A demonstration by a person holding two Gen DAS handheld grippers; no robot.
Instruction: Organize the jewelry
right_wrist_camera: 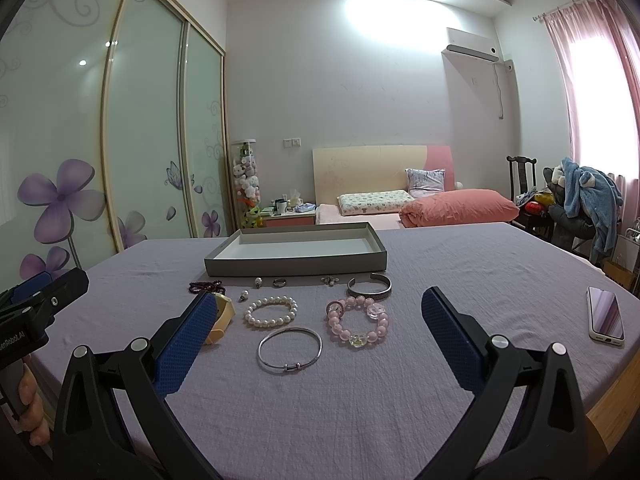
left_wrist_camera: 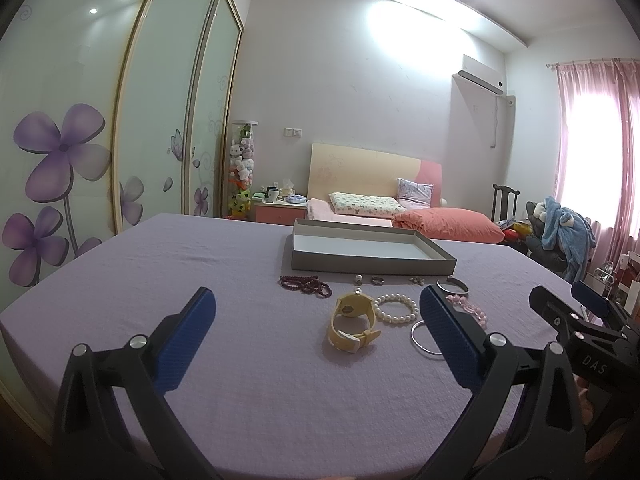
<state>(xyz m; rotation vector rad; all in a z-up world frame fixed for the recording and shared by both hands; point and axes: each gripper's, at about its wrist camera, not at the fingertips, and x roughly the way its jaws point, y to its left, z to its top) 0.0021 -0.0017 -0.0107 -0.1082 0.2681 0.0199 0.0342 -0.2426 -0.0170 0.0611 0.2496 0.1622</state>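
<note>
An empty grey tray (left_wrist_camera: 372, 266) (right_wrist_camera: 296, 266) sits at the back of a lilac-covered table. In front of it lie dark red beads (left_wrist_camera: 306, 285) (right_wrist_camera: 204, 287), a ring (left_wrist_camera: 377, 280) (right_wrist_camera: 279, 282), small earrings (right_wrist_camera: 330, 279), a silver cuff (right_wrist_camera: 370, 287), a cream watch (left_wrist_camera: 354, 322) (right_wrist_camera: 222, 314), a pearl bracelet (left_wrist_camera: 397, 309) (right_wrist_camera: 271, 311), a pink bead bracelet (right_wrist_camera: 357, 321) and a thin silver bangle (right_wrist_camera: 290, 349). My left gripper (left_wrist_camera: 316, 336) hangs open above the near cloth, short of the watch. My right gripper (right_wrist_camera: 318, 338) is open too, its fingers either side of the bangle.
A phone (right_wrist_camera: 606, 317) lies near the table's right edge. The right gripper's body (left_wrist_camera: 592, 328) shows at the left wrist view's right side. Behind the table are a bed (right_wrist_camera: 420, 208), a chair with clothes (right_wrist_camera: 580, 204) and sliding wardrobe doors (right_wrist_camera: 100, 152).
</note>
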